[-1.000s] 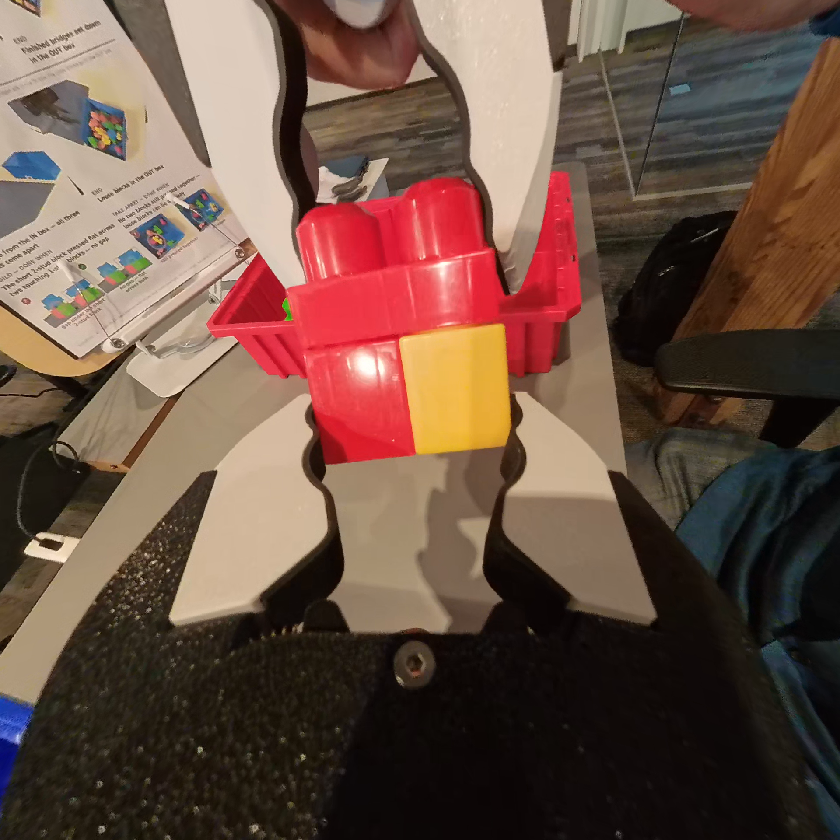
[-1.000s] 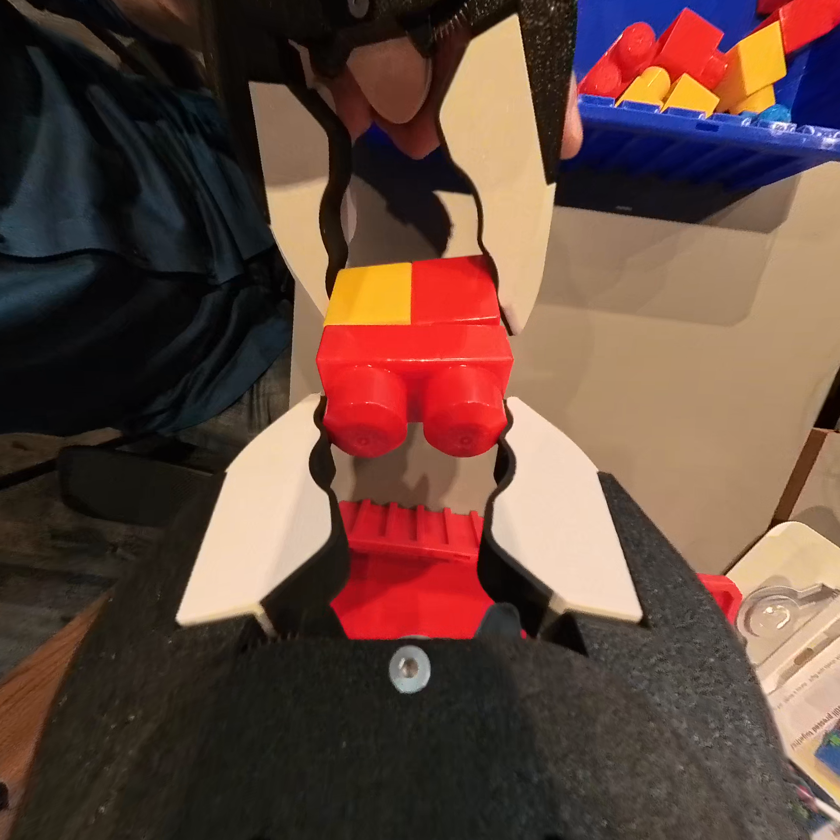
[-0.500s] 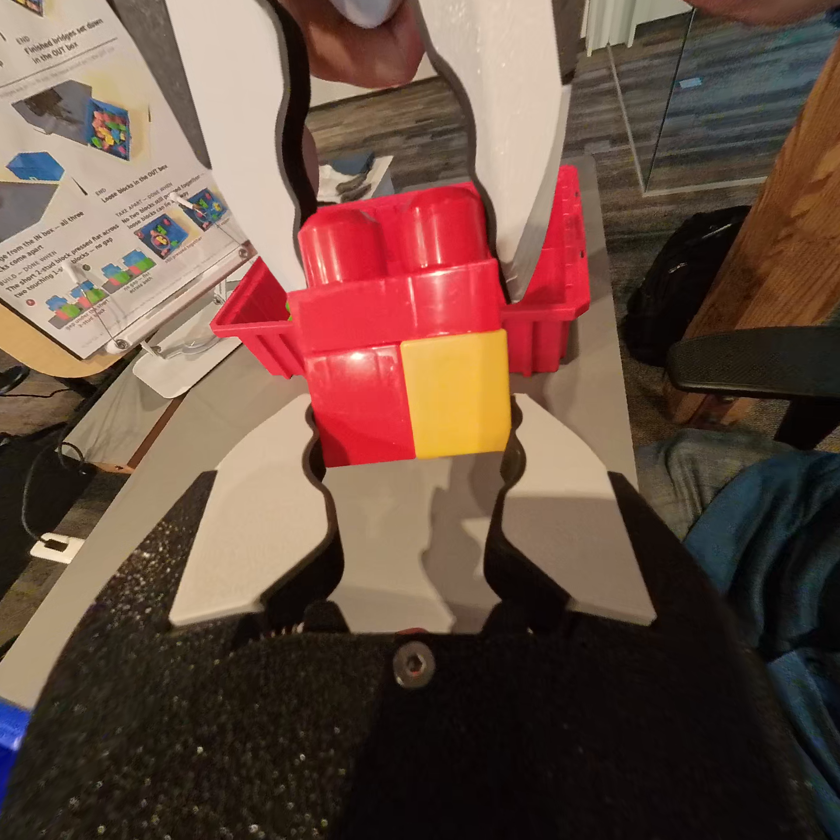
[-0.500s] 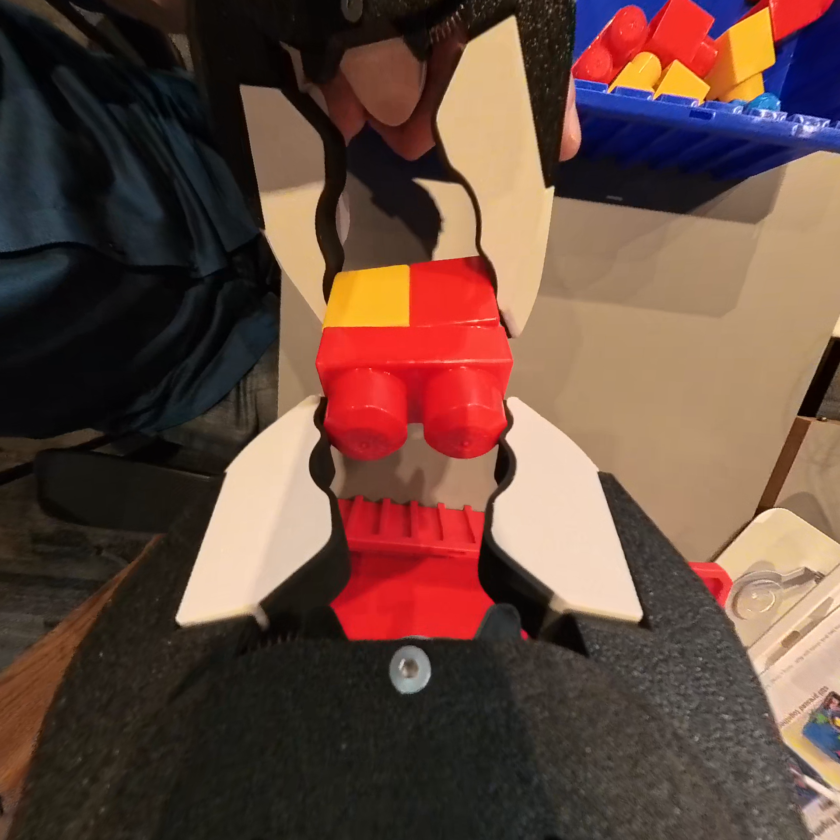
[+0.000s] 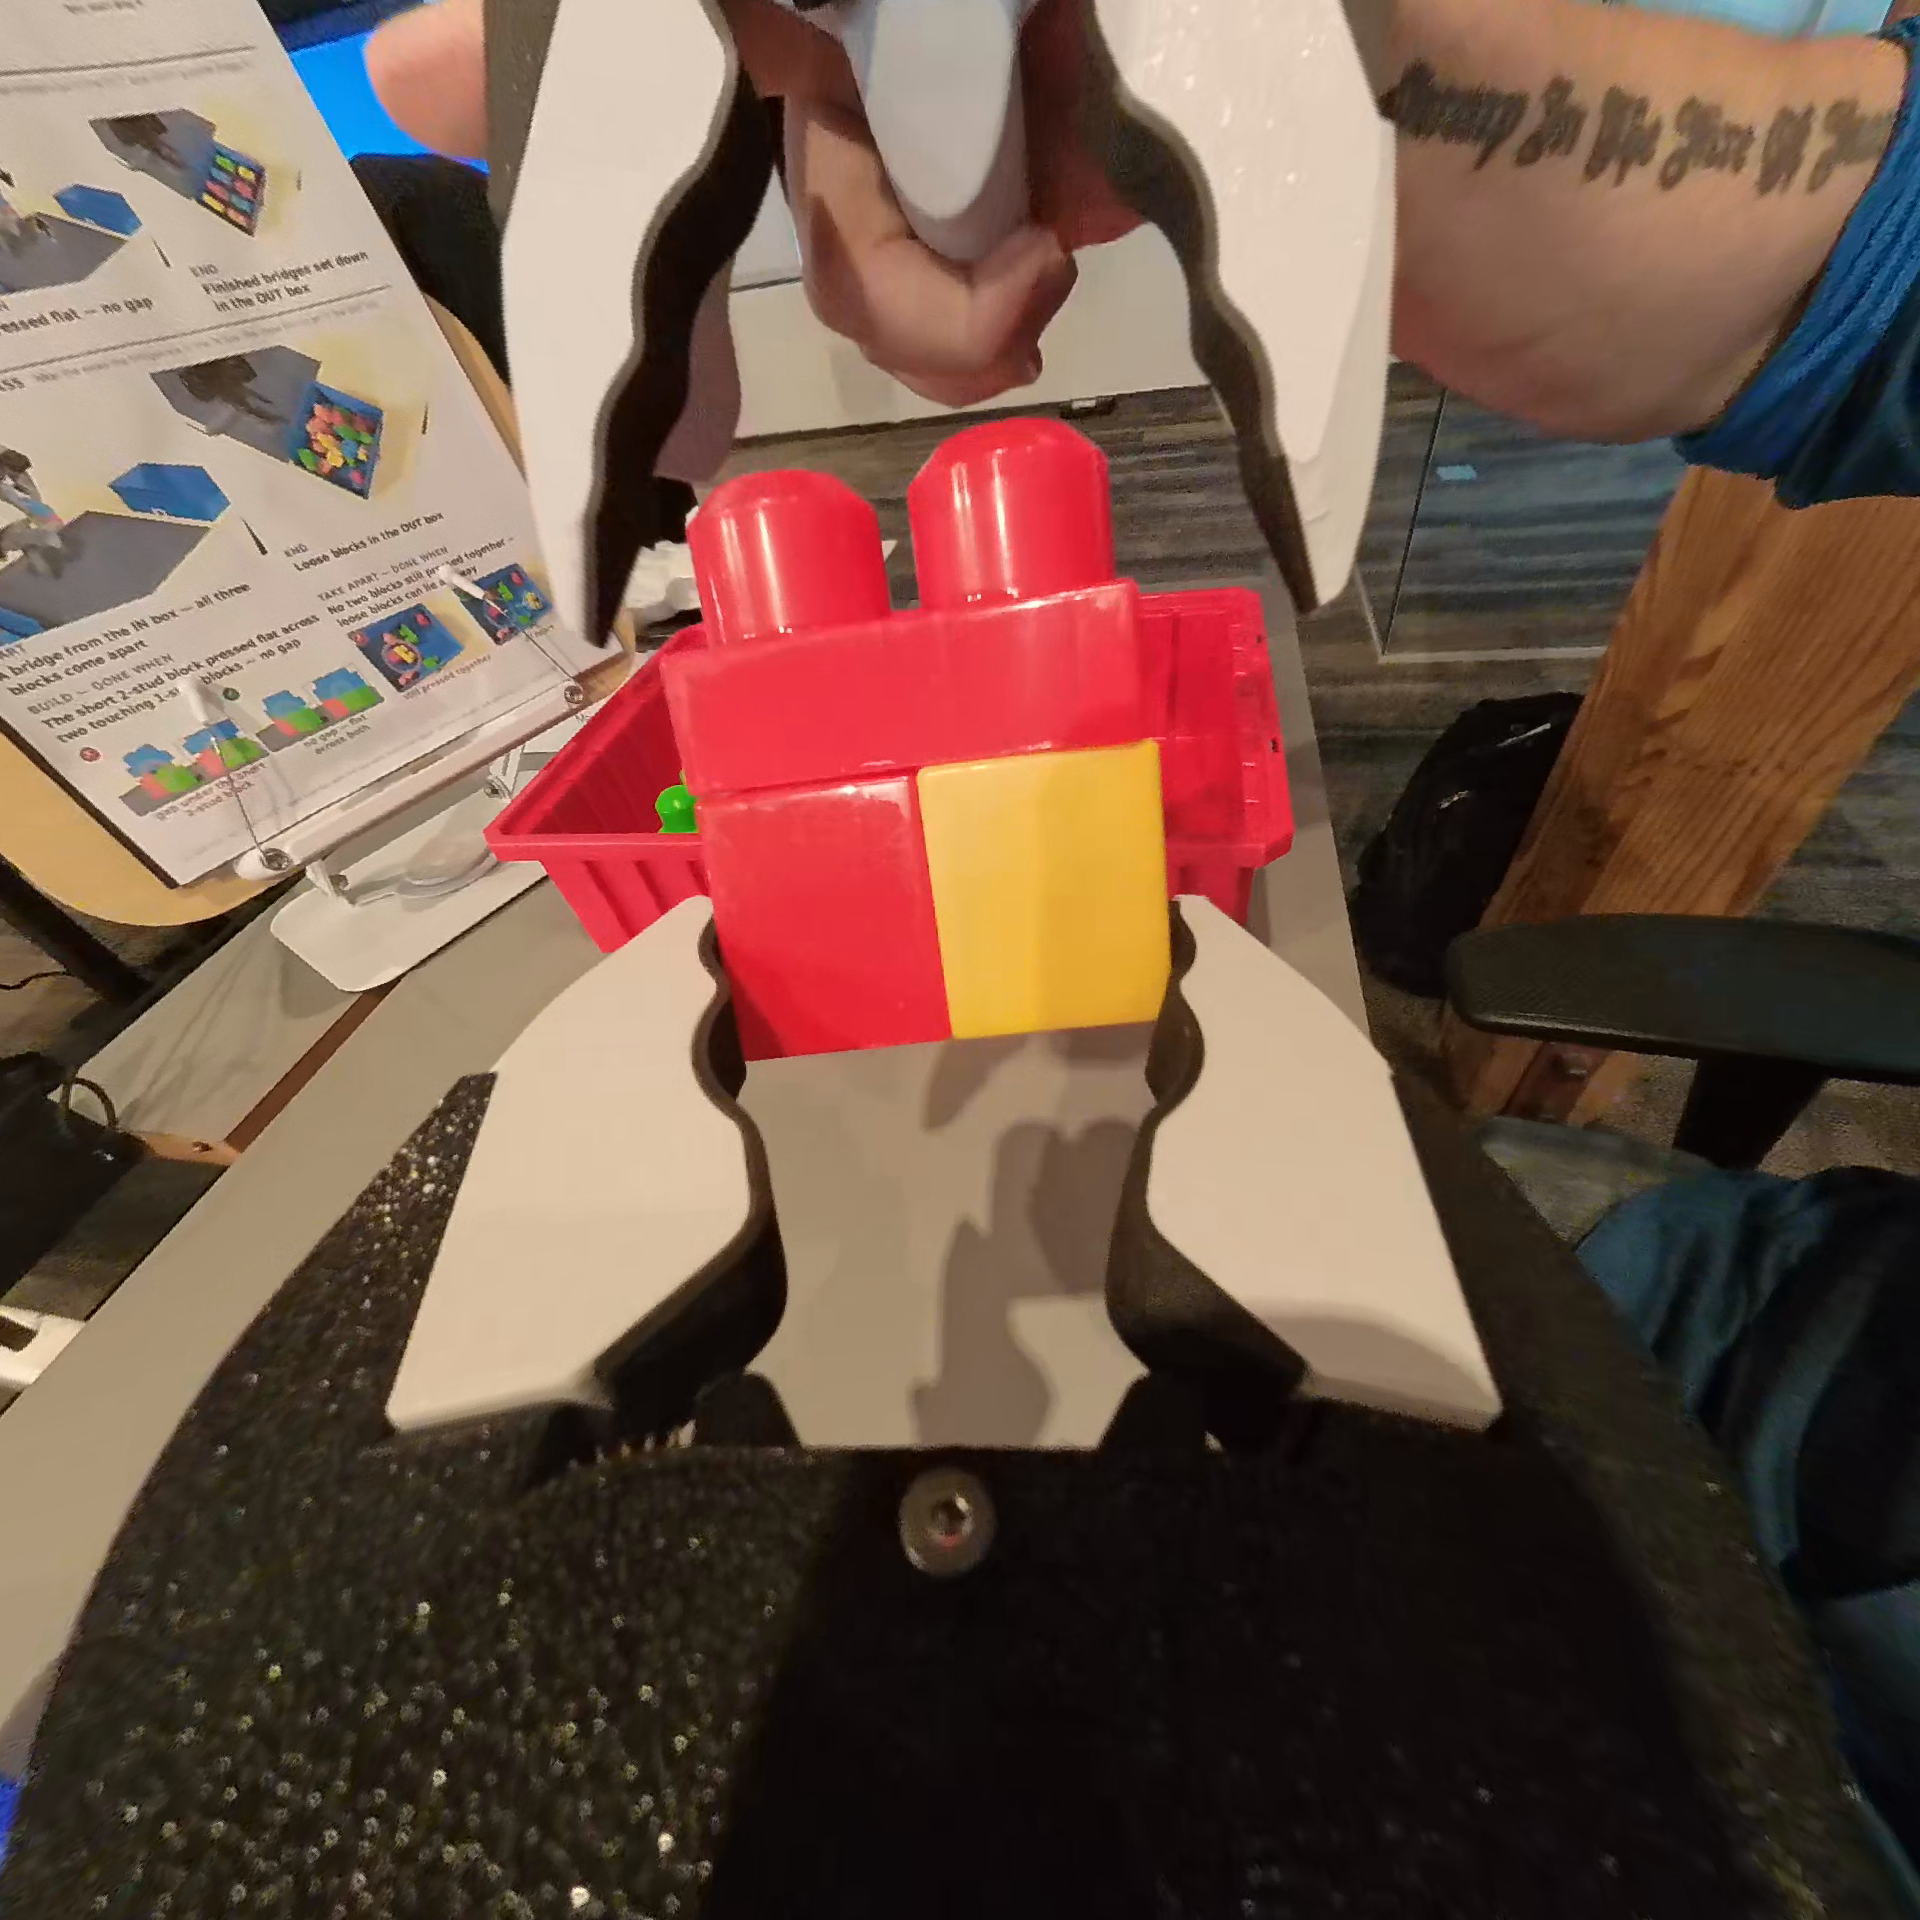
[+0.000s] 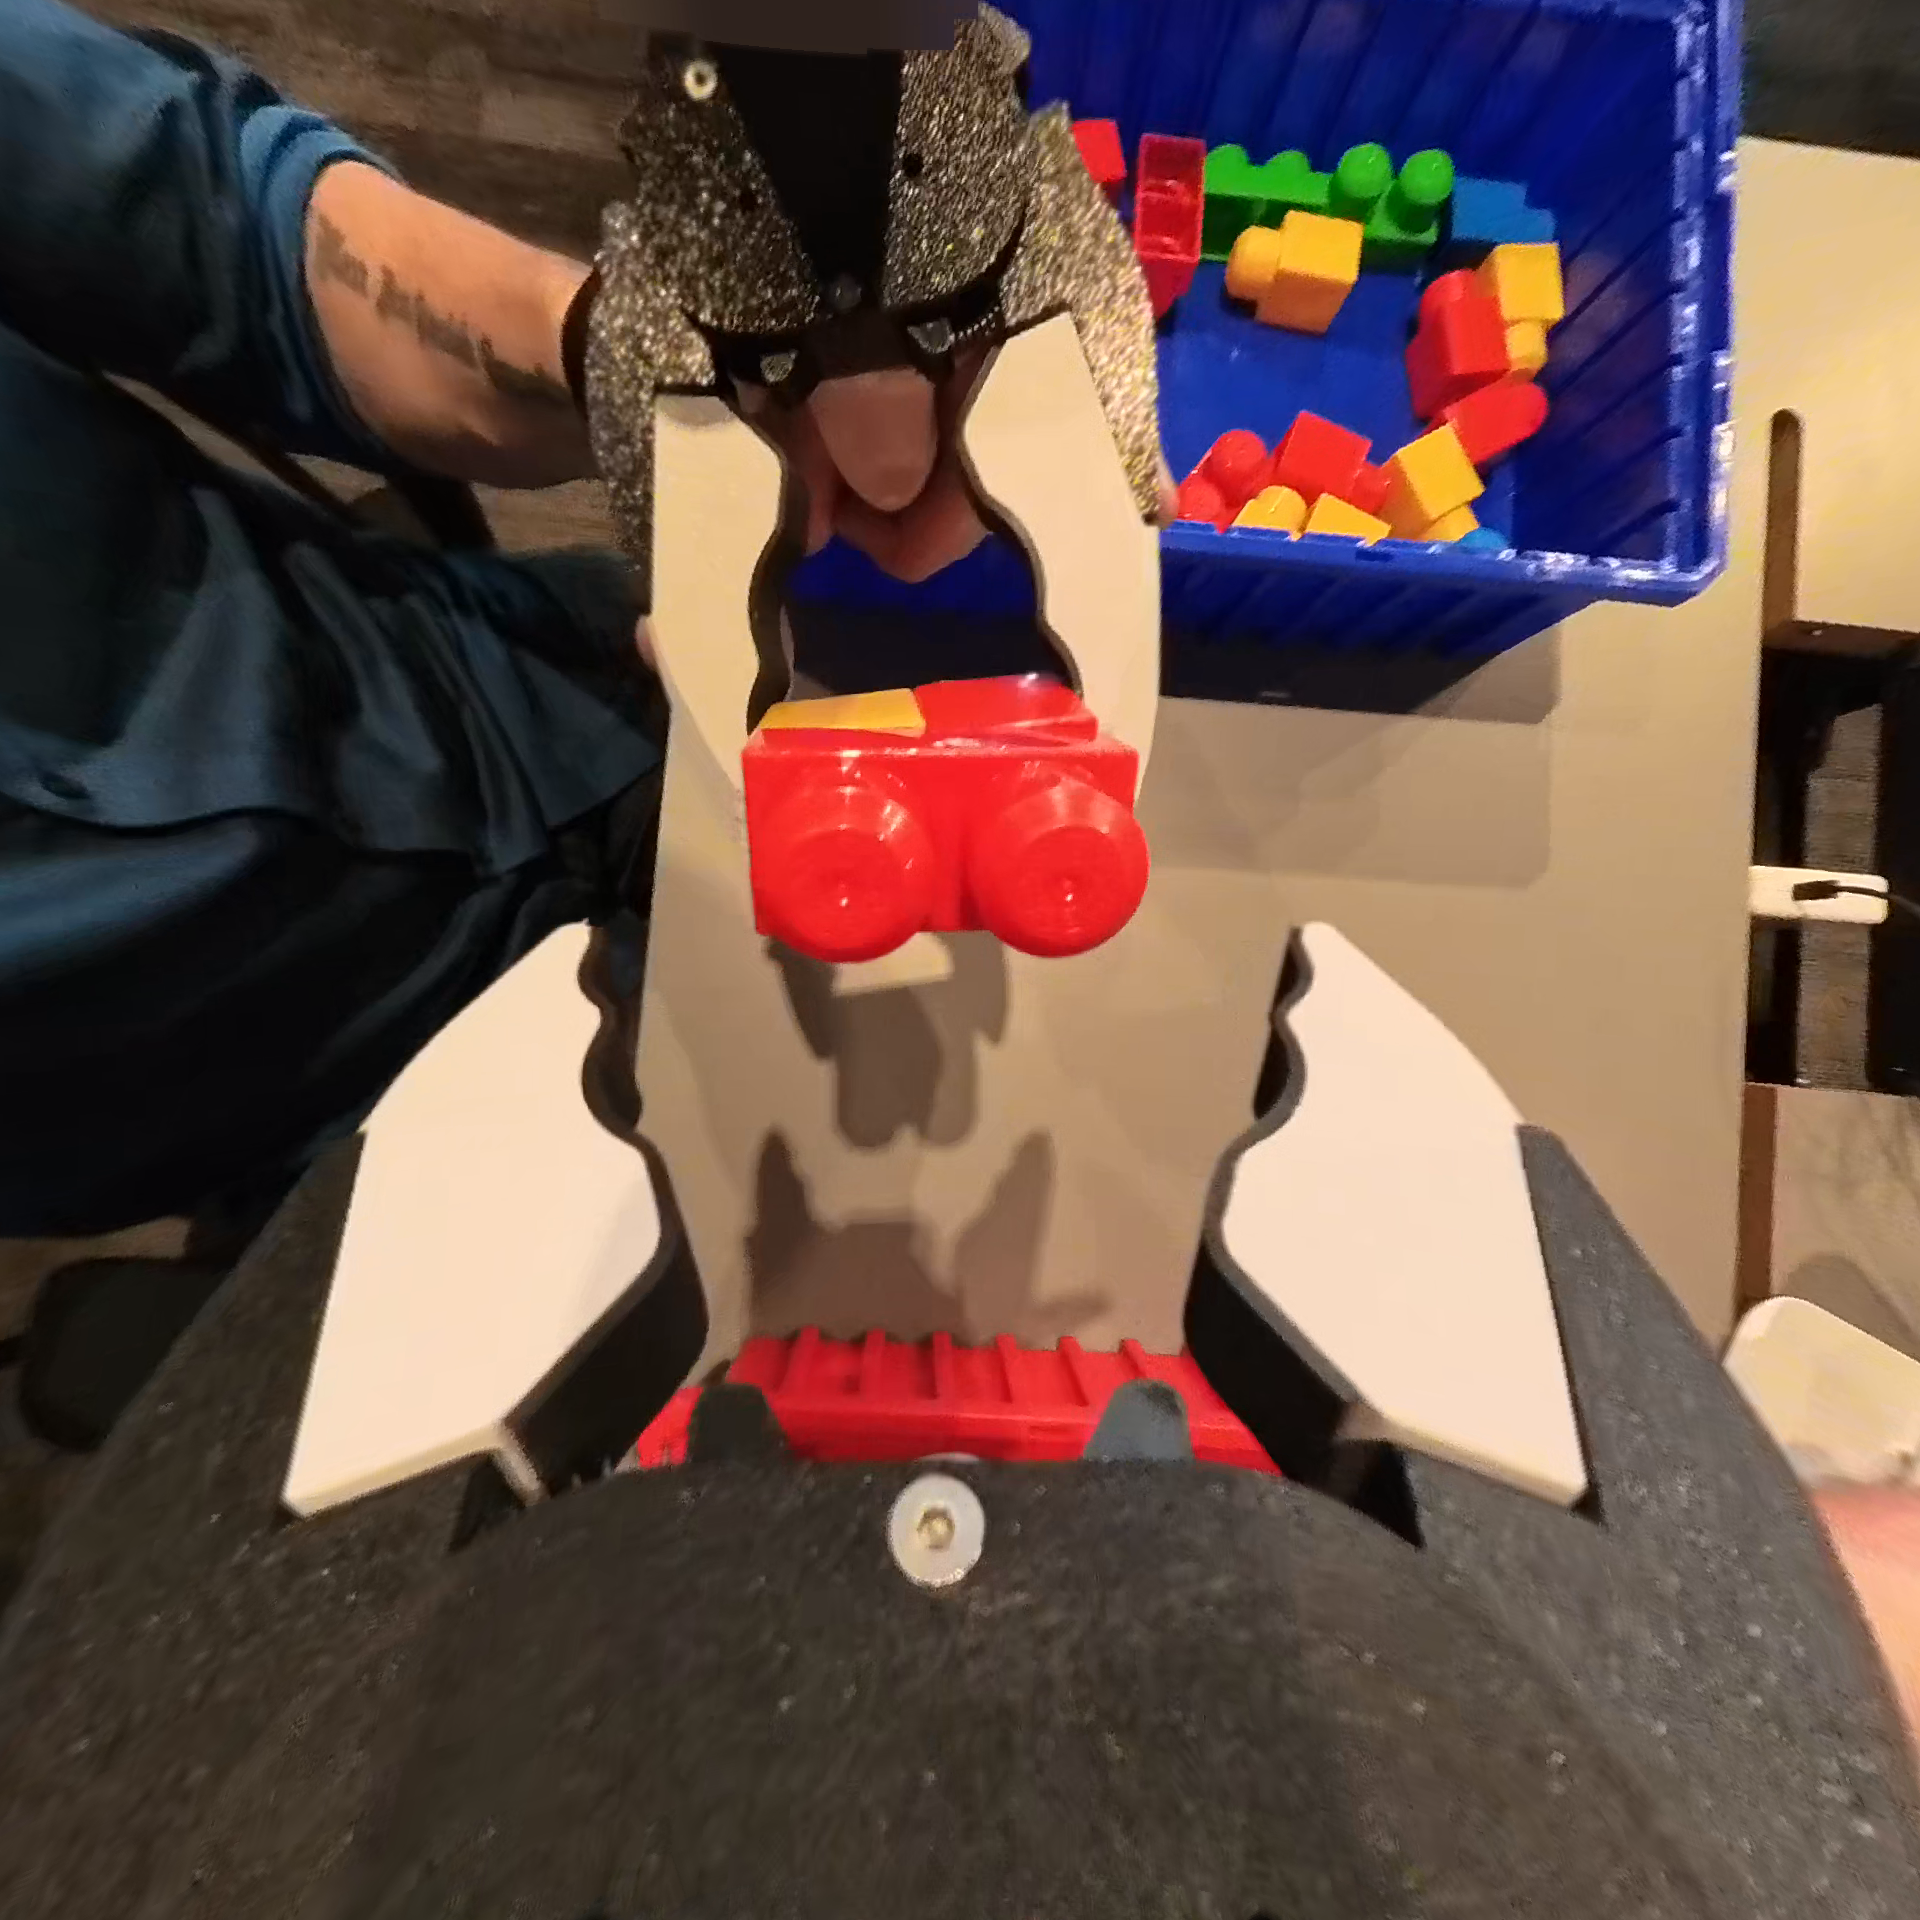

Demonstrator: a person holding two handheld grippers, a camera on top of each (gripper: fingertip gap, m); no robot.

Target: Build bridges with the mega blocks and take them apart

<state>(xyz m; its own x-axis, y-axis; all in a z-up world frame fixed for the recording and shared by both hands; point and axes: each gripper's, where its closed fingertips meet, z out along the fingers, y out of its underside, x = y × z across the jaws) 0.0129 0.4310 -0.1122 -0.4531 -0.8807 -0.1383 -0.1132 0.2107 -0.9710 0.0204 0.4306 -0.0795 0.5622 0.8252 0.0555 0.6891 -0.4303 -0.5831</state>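
Observation:
A small bridge is held above the grey table (image 5: 935, 1226): a red two-stud block (image 5: 914, 707) pressed on top of a red block (image 5: 821, 925) and a yellow block (image 5: 1049, 894) that sit side by side. My left gripper (image 5: 940, 935) is shut on these two lower blocks. My right gripper (image 5: 951, 608) is open, its fingers spread wide to either side of the studs and clear of them. In the right wrist view my right gripper (image 6: 945, 956) is open and empty, with the two-stud block (image 6: 935, 831) just ahead, held by the left gripper (image 6: 940, 717).
A red bin (image 5: 582, 821) with a green block (image 5: 675, 810) stands right behind the bridge. A blue bin (image 6: 1621, 561) holds several loose blocks. An instruction sheet (image 5: 208, 520) stands on the left. A chair arm (image 5: 1662, 987) and a wooden post (image 5: 1714, 727) are at the right. The tips of one gripper are about 5 cm away from the tips of the other.
My right gripper has opened and drawn back off the red two-stud block. The left gripper still holds the bridge, all three blocks joined.

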